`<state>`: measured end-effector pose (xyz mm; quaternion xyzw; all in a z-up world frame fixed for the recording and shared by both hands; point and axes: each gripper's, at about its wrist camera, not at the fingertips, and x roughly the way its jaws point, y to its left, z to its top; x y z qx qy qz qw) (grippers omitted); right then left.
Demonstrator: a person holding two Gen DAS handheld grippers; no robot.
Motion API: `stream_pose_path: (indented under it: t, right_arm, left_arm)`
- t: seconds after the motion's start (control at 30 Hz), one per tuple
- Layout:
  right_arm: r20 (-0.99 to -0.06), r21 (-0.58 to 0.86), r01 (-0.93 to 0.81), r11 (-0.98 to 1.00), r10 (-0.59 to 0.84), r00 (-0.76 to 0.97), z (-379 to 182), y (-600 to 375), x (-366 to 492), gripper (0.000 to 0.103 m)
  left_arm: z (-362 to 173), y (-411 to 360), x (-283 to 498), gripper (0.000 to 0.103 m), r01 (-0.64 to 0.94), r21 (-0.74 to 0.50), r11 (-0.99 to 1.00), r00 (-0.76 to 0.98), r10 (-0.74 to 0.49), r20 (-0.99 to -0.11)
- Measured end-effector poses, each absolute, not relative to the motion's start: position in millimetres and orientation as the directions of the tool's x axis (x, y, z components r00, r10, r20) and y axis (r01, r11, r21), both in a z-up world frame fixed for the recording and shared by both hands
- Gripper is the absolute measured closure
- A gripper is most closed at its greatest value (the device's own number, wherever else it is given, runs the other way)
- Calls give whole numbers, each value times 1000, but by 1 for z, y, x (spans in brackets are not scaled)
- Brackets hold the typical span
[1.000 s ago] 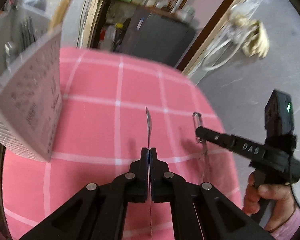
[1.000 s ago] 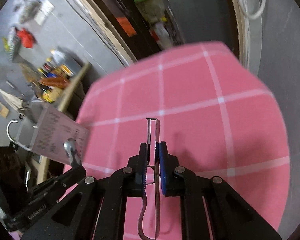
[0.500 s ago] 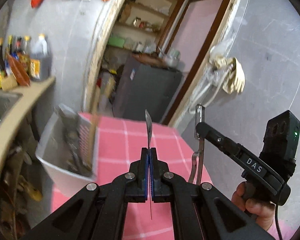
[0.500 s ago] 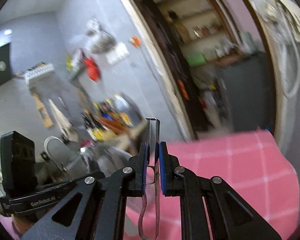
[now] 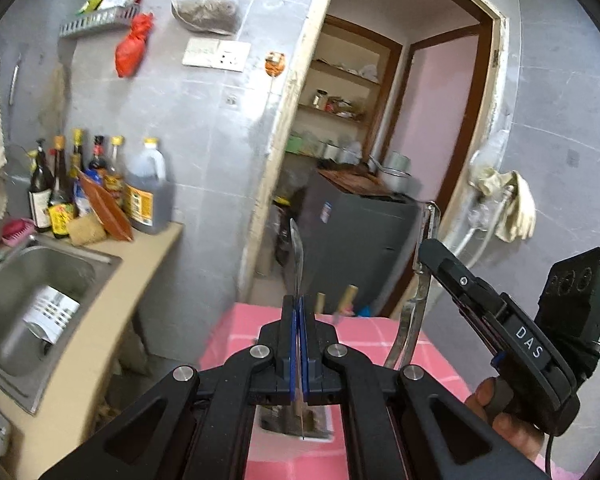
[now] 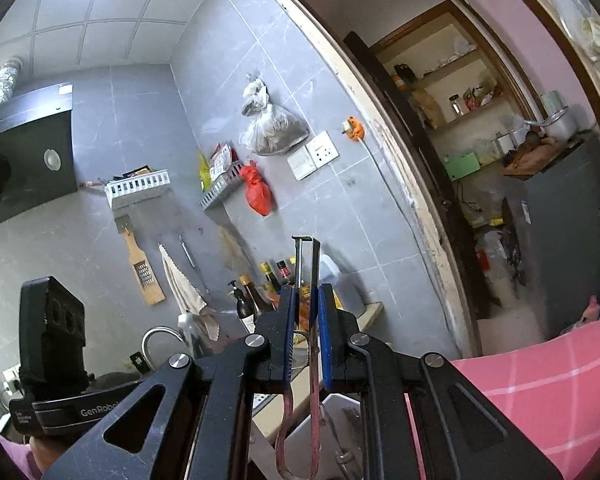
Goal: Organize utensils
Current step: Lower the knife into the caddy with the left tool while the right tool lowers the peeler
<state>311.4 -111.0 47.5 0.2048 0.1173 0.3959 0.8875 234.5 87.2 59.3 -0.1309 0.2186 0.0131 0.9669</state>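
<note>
My left gripper (image 5: 299, 308) is shut on a thin flat metal utensil (image 5: 296, 256), seen edge-on and standing up between the blue pads. To its right my right gripper (image 5: 426, 256) holds a metal peeler (image 5: 418, 292). In the right wrist view that gripper (image 6: 306, 300) is shut on the peeler (image 6: 305, 264), whose looped handle hangs below the fingers. Both grippers hang in the air above a white utensil bin (image 5: 324, 426) on the pink checked tablecloth (image 5: 368, 334). The bin (image 6: 300, 440) shows under the right fingers too.
A steel sink (image 5: 24, 280) in a beige counter lies at the left, with sauce bottles (image 5: 100, 184) behind it. Wooden handles (image 5: 346, 298) stick up past the left fingers. A doorway with a grey cabinet (image 5: 360, 240) lies ahead. A hand (image 5: 504, 420) grips the right tool.
Both grippers have risen off the tablecloth and tilted upward, each still holding its utensil. The views now show the kitchen wall and doorway, with the bin beneath the fingers.
</note>
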Motion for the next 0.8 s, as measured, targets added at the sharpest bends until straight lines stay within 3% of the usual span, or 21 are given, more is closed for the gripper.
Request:
stream_pose_path:
  t: [0.4, 0.8]
  right_arm:
    - [-88, 404, -616, 677, 699, 710, -2, -93, 329, 92]
    - [-69, 307, -637, 707, 685, 726, -26, -77, 330, 92]
  left_arm:
    - [25, 91, 251, 101, -104, -217, 971, 918, 9, -396]
    - [-2, 88, 253, 101, -94, -187, 978, 916, 12, -402]
